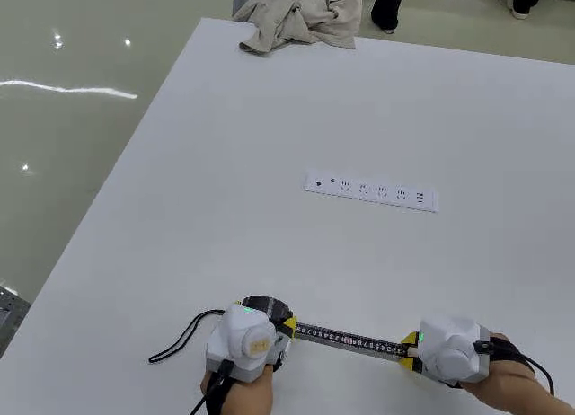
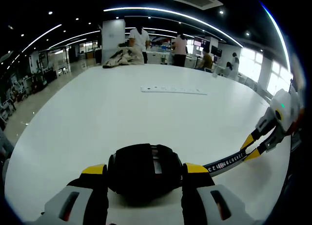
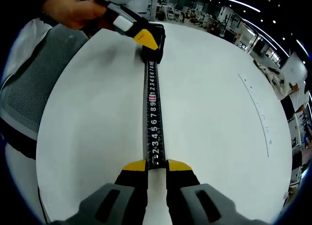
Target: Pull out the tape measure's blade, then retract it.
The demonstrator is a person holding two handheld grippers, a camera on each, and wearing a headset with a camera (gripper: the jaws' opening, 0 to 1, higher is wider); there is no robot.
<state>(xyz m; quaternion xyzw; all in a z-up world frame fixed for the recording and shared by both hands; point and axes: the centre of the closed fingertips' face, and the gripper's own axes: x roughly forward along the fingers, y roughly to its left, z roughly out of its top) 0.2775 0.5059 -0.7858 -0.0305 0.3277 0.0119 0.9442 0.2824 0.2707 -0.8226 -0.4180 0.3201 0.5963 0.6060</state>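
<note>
A black tape measure case (image 2: 144, 170) sits on the white table, with my left gripper (image 2: 145, 169) shut on it; the same case (image 1: 269, 309) lies at the near edge under that gripper (image 1: 280, 330). Its black blade (image 3: 154, 113) with white numbers runs out straight across the tabletop. My right gripper (image 3: 156, 165) is shut on the blade's end, seen to the right (image 1: 409, 350). The blade (image 1: 350, 341) spans the gap between the two grippers. A black wrist strap (image 1: 180, 336) trails left from the case.
A white power strip (image 1: 370, 190) lies flat mid-table. A crumpled beige cloth (image 1: 301, 15) rests at the table's far edge. People stand beyond the table (image 2: 139, 40). The table's left edge (image 1: 108, 190) drops to a glossy floor.
</note>
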